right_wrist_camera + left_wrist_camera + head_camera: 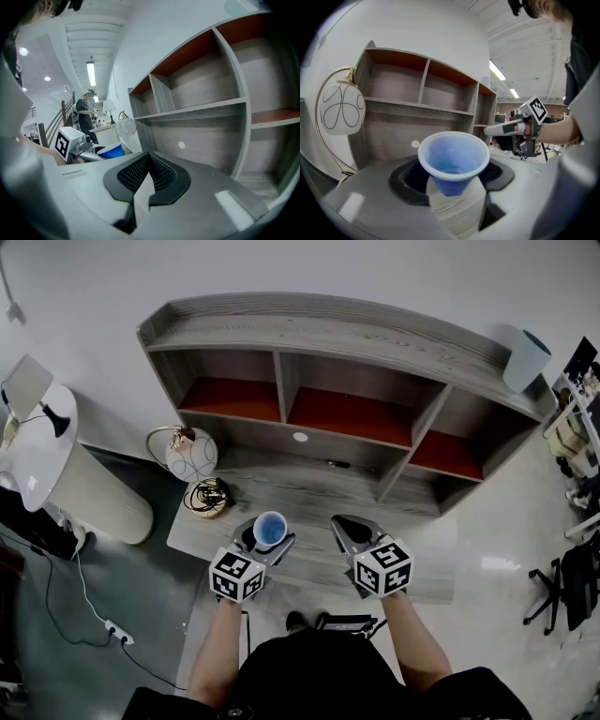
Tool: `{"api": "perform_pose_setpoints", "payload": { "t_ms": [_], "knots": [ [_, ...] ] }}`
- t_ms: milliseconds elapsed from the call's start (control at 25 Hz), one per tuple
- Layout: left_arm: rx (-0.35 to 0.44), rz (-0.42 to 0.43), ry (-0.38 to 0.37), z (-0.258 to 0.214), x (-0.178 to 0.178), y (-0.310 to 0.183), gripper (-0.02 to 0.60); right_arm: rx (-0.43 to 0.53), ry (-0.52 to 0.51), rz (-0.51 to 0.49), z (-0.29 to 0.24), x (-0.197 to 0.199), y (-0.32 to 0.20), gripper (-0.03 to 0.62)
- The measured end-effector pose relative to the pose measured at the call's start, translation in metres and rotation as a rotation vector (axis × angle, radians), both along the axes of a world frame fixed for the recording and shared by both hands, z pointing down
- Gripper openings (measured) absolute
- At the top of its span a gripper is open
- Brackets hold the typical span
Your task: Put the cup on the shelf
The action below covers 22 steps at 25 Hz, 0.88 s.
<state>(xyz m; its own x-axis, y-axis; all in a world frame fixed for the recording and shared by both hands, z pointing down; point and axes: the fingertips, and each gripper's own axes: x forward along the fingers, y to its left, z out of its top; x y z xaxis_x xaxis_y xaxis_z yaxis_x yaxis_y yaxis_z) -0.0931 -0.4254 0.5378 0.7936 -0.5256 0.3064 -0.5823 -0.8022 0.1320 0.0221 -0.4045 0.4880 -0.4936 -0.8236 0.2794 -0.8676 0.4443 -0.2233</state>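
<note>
Blue cup (pixel 270 529) clamped in left hand-held gripper (pixel 266 544) | right hand-held gripper (pixel 346 525) jaws together | grey-wood shelf (pixel 347 362) ahead

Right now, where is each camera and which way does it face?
Head view: on the person's head, facing steeply down at the wooden shelf; both forearms, left gripper and right gripper show.
Left gripper view: on the left gripper, facing along its jaws, shut on the blue cup, toward the shelf; the right gripper shows.
Right gripper view: on the right gripper, facing along its shut jaws toward the shelf; the left gripper shows.
Shared: all see shelf and blue cup.
</note>
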Motion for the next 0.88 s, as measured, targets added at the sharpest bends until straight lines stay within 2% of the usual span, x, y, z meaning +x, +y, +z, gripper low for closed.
{"api": "perform_pose_setpoints", "payload": {
  "t_ms": [560,880],
  "knots": [
    [0.005,-0.026,-0.014,-0.002,0.004,0.0,0.293,-0.001,-0.011,-0.011,0.001,0.015,-0.001,0.012],
    [0.03,-0.041,-0.042,-0.01,0.015,-0.017,0.293,-0.013,0.013,-0.06,0.005,0.031,-0.015,0.012]
  ]
}}
